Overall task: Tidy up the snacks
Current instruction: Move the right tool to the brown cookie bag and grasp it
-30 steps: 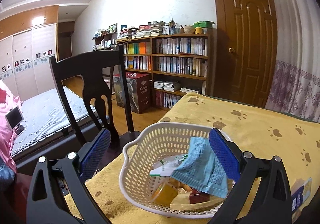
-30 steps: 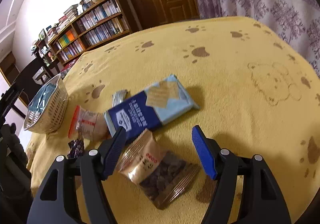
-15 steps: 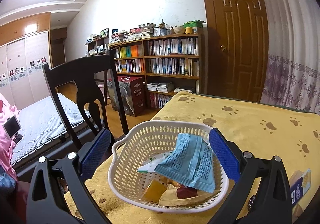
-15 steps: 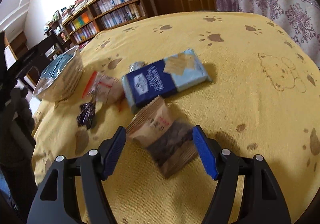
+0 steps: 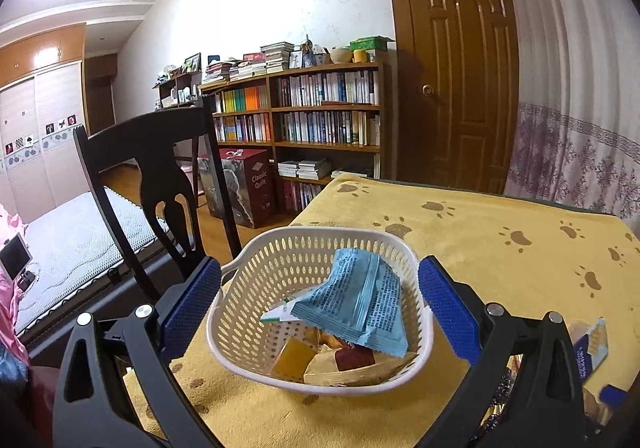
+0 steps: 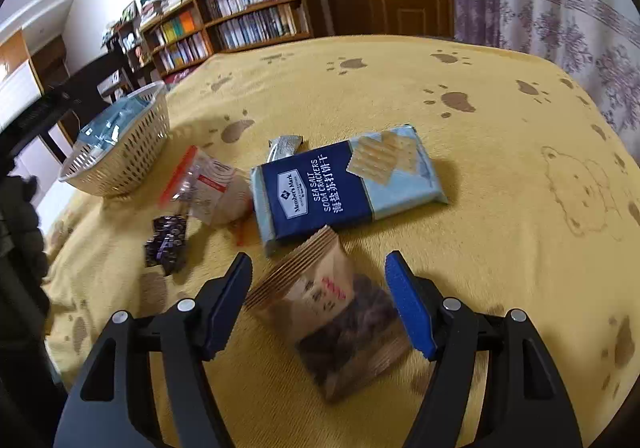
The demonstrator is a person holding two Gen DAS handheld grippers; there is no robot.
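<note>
Some snacks are already in the basket (image 5: pixel 276 272): one blue pack (image 5: pixel 360 300) on top, a few more under it. Five wait on the counter (image 6: pixel 500 175). The right hand-held gripper (image 6: pixel 320 304) is wide around the brown bag (image 6: pixel 332 324). The left hand-held gripper (image 5: pixel 320 308) is wide, empty, at the basket.

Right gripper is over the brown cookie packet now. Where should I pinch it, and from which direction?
Pinch the brown cookie packet across its puffy middle, coming down from above. It lies flat on the yellow blanket, tilted, with its crimped end toward the cracker box. The right gripper is open with its fingers on either side of the long edges, so likely only a slight twist is needed to square up.
</note>
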